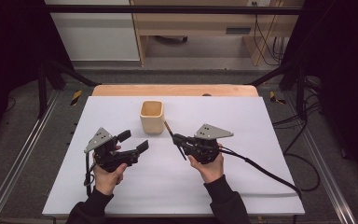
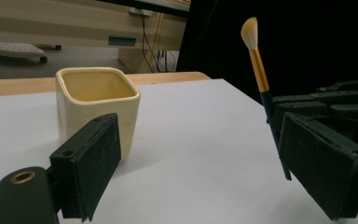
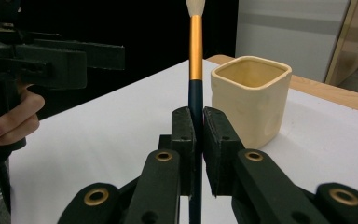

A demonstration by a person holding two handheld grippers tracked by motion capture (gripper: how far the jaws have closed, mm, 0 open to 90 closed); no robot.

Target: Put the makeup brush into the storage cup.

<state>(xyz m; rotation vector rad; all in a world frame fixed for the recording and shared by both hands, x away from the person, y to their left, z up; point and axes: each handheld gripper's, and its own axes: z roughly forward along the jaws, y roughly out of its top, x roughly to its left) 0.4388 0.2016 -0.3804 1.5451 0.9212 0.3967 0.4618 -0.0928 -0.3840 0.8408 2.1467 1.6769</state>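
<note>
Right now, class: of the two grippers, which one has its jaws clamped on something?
The right gripper: its jaws pinch the dark handle of the brush. The left gripper stands wide open, holding nothing.

From my remote station: dark long sleeves cover both my forearms. The left gripper (image 1: 131, 141) and right gripper (image 1: 179, 139) I carry are matte black, each topped with a grey three-cornered plate dotted with small holes. Brass-ringed screw holes mark the jaw arms; flat black pads face the jaws. A black cable (image 1: 265, 173) trails from the right gripper.
</note>
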